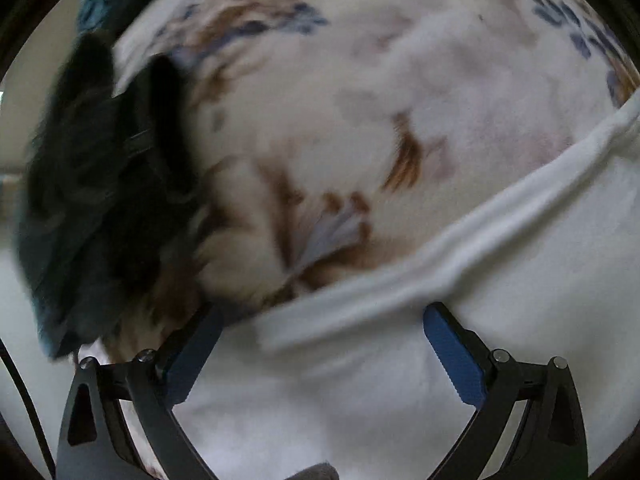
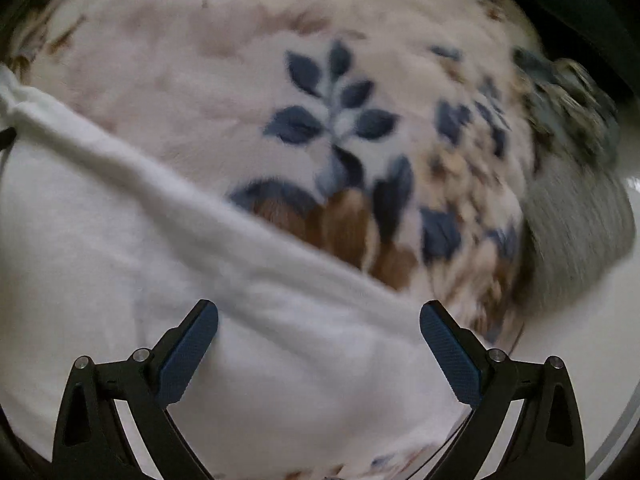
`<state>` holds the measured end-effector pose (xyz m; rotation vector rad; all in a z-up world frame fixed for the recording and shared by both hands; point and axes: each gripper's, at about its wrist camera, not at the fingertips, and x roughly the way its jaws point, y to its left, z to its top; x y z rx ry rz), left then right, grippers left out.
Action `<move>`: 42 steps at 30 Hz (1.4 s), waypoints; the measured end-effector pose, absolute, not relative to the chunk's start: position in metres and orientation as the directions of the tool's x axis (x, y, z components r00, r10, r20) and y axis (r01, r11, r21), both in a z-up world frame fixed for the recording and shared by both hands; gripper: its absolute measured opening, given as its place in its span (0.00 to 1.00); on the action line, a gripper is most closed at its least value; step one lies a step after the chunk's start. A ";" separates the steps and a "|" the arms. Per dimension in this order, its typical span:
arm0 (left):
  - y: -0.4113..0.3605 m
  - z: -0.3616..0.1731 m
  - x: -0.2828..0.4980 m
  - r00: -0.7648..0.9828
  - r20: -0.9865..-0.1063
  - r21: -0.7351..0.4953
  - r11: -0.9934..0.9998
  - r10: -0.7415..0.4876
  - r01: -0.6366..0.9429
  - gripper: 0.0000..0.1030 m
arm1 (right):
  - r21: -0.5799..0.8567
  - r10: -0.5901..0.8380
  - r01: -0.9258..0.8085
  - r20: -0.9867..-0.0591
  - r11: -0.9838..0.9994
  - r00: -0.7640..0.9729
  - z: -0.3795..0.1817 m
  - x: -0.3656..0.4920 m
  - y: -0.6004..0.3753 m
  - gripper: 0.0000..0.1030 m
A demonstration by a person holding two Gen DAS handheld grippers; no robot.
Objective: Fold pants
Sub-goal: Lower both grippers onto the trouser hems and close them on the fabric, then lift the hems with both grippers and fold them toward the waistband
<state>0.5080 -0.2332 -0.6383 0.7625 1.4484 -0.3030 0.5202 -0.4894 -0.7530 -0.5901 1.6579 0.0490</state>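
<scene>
White pants [image 1: 500, 320], thick banded edge [image 1: 460, 232] running across both views, lie on a floral fleece blanket [image 2: 280, 80]. Likely soft, light and limp; best pinched at the banded edge near its corners. Left gripper [image 1: 320, 344] and right gripper [image 2: 320, 340] hover over the cloth, jaws wide apart, empty. Dark garment [image 1: 100, 200] at blanket's left edge.

Light: soft, even, moderately bright; no hard shadows, no glare on the fabric. Blur: heavy smear across the floral blanket [image 1: 360, 100], worst toward both frame edges; the white pants [image 2: 100, 220] lose weave detail, seam ridge softened. Sharpest: blue pads [image 2: 188, 354] nearest the lens. Distortion: strong fisheye bowing, black vignette in every corner.
</scene>
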 end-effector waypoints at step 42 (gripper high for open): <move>-0.163 -0.625 0.197 -0.013 -0.998 -0.057 0.977 -0.055 0.207 0.06 | -0.117 -0.130 -0.132 -0.987 0.984 -0.092 -0.694 0.195 -0.399 0.07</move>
